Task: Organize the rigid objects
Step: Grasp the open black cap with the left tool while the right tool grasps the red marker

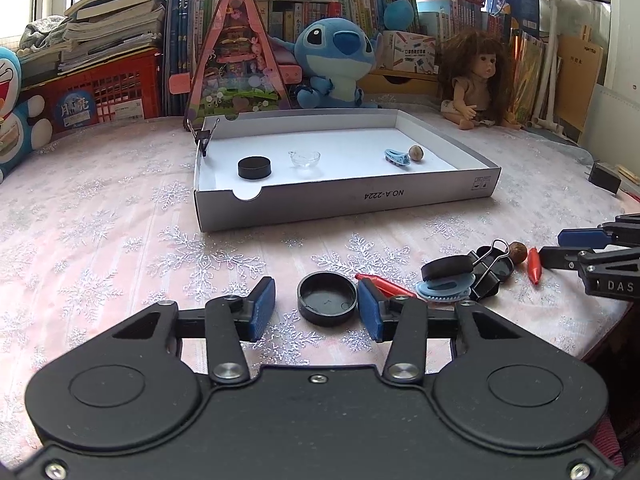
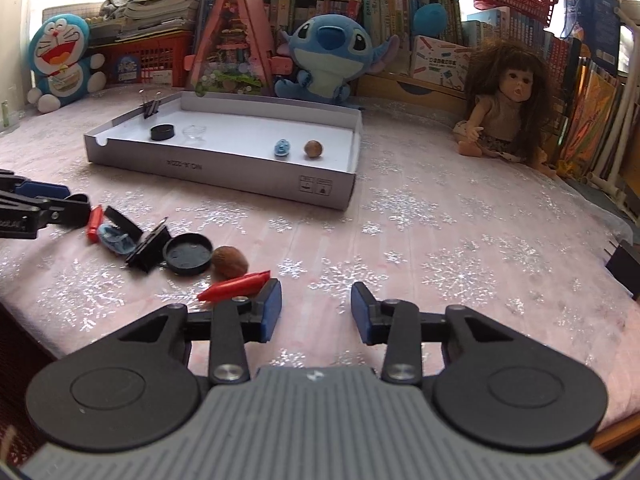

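While both tools hang low over the pink snowflake tablecloth, neither grips anything. The left gripper stands part open, with an upturned black lid lying on the cloth between its blue pads; the lid sits close beside the right-hand pad, though whether it touches cannot be told, and it is clear of the left-hand one. The right gripper is also part open, with only bare cloth between its pads, and a red crayon lies just beside its left finger at about 10 o'clock.

From the left view, the loose pile lies at 3 o'clock of the lid: another red crayon, a blue hair clip with a black disc resting on it, a black binder clip, a nut and a third red crayon.

At 12 o'clock stands the white cardboard tray. Inside it lie a black cap, a small glass dish, a blue clip and a nut just beside it, while a binder clip grips the far left corner of its wall.
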